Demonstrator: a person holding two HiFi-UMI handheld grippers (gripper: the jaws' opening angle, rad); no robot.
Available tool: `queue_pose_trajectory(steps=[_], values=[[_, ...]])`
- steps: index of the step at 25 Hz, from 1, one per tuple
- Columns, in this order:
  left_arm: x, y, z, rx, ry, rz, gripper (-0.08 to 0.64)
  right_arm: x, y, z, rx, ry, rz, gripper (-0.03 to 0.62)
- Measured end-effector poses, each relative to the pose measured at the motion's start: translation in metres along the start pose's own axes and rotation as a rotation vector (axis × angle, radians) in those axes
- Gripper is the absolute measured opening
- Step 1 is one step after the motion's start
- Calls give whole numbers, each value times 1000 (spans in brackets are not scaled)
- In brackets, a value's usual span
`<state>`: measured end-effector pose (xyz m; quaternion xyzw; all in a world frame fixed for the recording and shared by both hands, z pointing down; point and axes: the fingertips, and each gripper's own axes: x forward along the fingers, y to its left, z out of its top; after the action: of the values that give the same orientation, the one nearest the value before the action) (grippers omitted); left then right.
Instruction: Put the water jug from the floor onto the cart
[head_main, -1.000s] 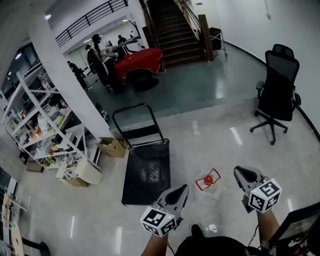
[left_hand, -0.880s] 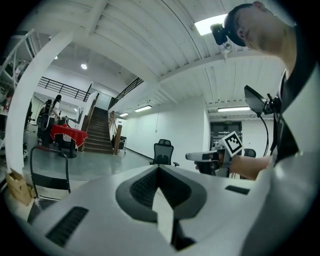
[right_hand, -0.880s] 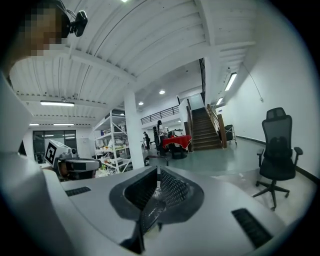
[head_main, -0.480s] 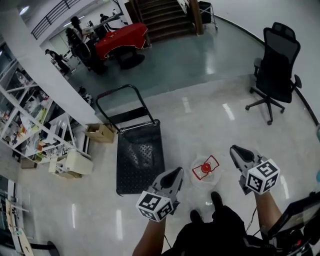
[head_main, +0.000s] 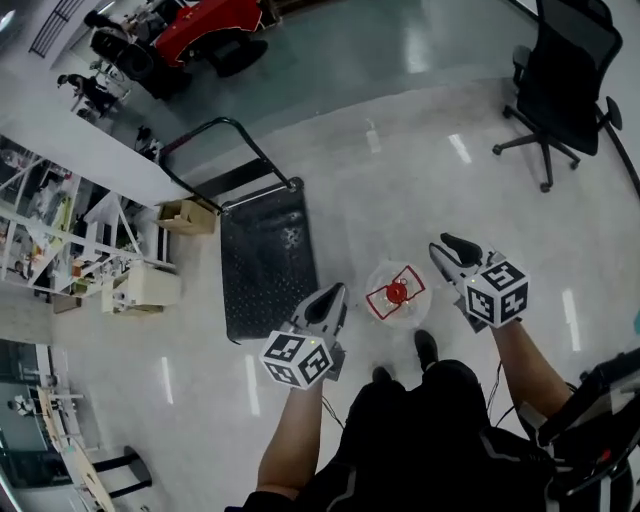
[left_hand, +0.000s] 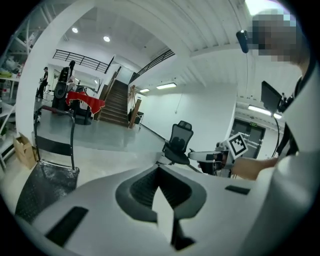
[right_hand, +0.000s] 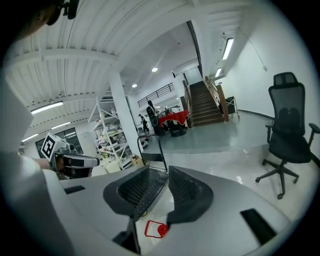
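Observation:
The clear water jug (head_main: 396, 296) with a red cap and red handle stands on the floor just right of the black flat cart (head_main: 262, 262). My left gripper (head_main: 330, 300) hangs at the jug's left side, jaws shut and empty. My right gripper (head_main: 447, 250) hangs at the jug's right, a little apart from it. Its jaws are opening with nothing between them. In the right gripper view the gripper (right_hand: 158, 169) shows the cart's handle (right_hand: 161, 150) through the gap and the jug's red cap (right_hand: 161, 229) below. In the left gripper view the gripper (left_hand: 159, 172) points past the cart (left_hand: 47, 182).
A black office chair (head_main: 570, 75) stands at the far right. Cardboard boxes (head_main: 185, 215) and white shelving (head_main: 50, 250) line the left, beyond the cart's push handle (head_main: 225, 150). A red-covered table (head_main: 215, 20) with people is far off. The person's feet (head_main: 425, 345) are just behind the jug.
Both grippers have sunk toward the floor and now flank the jug. The right gripper's jaws have parted. The head view has tilted further down.

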<state>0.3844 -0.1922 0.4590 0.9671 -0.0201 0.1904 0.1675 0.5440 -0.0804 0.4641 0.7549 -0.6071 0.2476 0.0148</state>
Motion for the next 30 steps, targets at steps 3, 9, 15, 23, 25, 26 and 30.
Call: queue_pose_trajectory(steps=[3, 9, 15, 23, 25, 26, 30], values=[[34, 12, -38, -29, 85, 17, 0, 31, -26, -38, 27, 95, 22, 116], [75, 53, -117, -114, 255, 58, 0, 89, -47, -120, 87, 271, 39, 135], [102, 84, -203, -232, 388, 59, 0, 135, -69, -220, 160, 438, 4, 146], [124, 105, -291, -344, 515, 81, 0, 172, -95, -324, 218, 597, -18, 164], [125, 108, -309, -385, 536, 86, 0, 179, -97, -347, 237, 621, -15, 167], [125, 108, -317, -403, 544, 90, 0, 182, -98, -355, 247, 625, -12, 169], [126, 111, -335, -423, 570, 102, 0, 194, -109, -381, 249, 643, -5, 169]])
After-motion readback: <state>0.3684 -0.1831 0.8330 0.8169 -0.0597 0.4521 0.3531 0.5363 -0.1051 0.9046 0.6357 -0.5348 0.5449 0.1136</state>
